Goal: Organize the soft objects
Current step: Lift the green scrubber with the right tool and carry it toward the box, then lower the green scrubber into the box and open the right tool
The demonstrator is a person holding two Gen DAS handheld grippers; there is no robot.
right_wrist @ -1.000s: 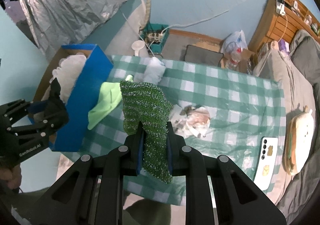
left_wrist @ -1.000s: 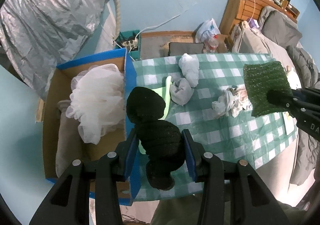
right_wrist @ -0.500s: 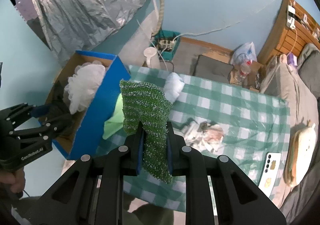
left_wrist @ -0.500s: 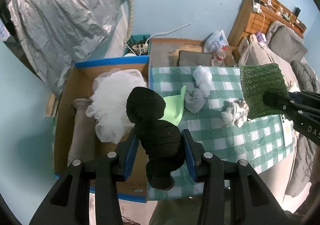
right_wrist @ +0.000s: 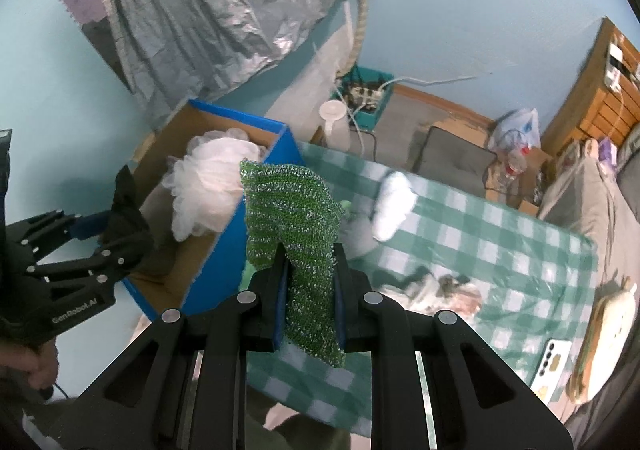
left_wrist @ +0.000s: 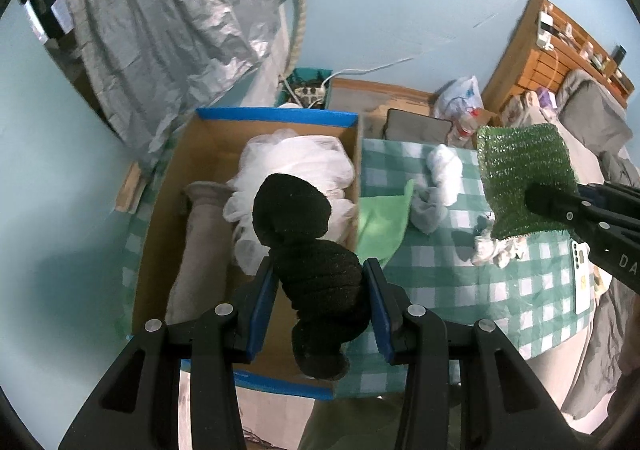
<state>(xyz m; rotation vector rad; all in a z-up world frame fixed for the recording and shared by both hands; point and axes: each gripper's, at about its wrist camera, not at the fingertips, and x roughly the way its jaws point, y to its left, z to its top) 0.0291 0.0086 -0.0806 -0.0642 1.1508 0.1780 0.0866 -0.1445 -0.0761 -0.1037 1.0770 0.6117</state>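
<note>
Two hand-held grippers carry soft items toward an open cardboard box with blue-taped rims (left_wrist: 276,115), which stands at the left end of a table under a green-and-white checked cloth (left_wrist: 460,282). The left gripper (left_wrist: 318,282) is clamped on a bundled black knitted sock (left_wrist: 308,246), held above the box beside a white mesh bath pouf (left_wrist: 296,154) and a rolled grey cloth (left_wrist: 200,246) already inside. The right gripper (right_wrist: 308,286) pinches a glittery green mesh scouring cloth (right_wrist: 292,210) over the table edge, just beside the box wall. The step looks like delivery; next, each gripper likely needs lowering over bare box floor, then its jaws opening, sock first
</note>
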